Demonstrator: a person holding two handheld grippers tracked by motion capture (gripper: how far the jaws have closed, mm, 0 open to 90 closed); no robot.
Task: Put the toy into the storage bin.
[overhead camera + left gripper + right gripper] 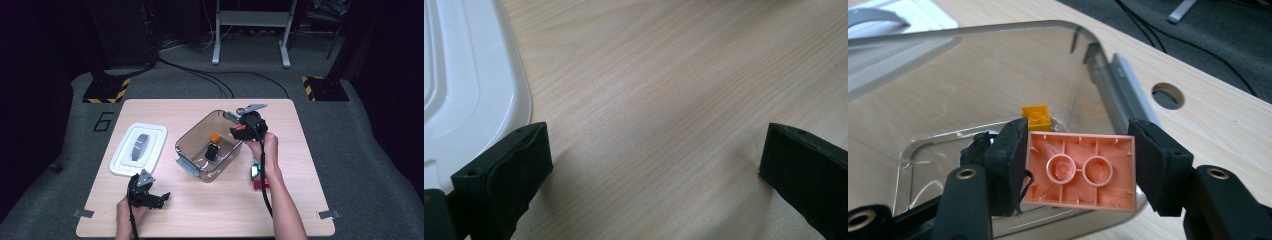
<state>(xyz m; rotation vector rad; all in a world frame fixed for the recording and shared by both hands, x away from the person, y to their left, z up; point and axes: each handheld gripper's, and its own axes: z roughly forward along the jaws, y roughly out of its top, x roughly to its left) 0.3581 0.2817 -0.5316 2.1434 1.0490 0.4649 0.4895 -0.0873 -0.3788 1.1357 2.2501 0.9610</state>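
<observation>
Right gripper view: the right tongs (1078, 167) are clamped on a salmon-pink building brick (1081, 171), held by its two short ends with the hollow underside facing the camera. The brick's long axis runs across from one jaw to the other. It hangs over the near rim of the clear plastic box (973, 75), with the open interior directly ahead and below. A small orange brick (1036, 117) already lies on the box floor, beside a dark object that is largely hidden behind the left jaw and cannot be identified.

High view: the right tongs (240, 131) stand at the box's right edge (186, 137); judged from this, a short advance over the opening and a release would deposit the brick. The left tongs (159, 197) rest low on the counter (280, 210), well apart from the box, jaws spread wide with nothing between them. The white lid (150, 132) lies just beside them. Further coloured pieces (256, 176) sit behind the right forearm, partly covered and hard to count.
</observation>
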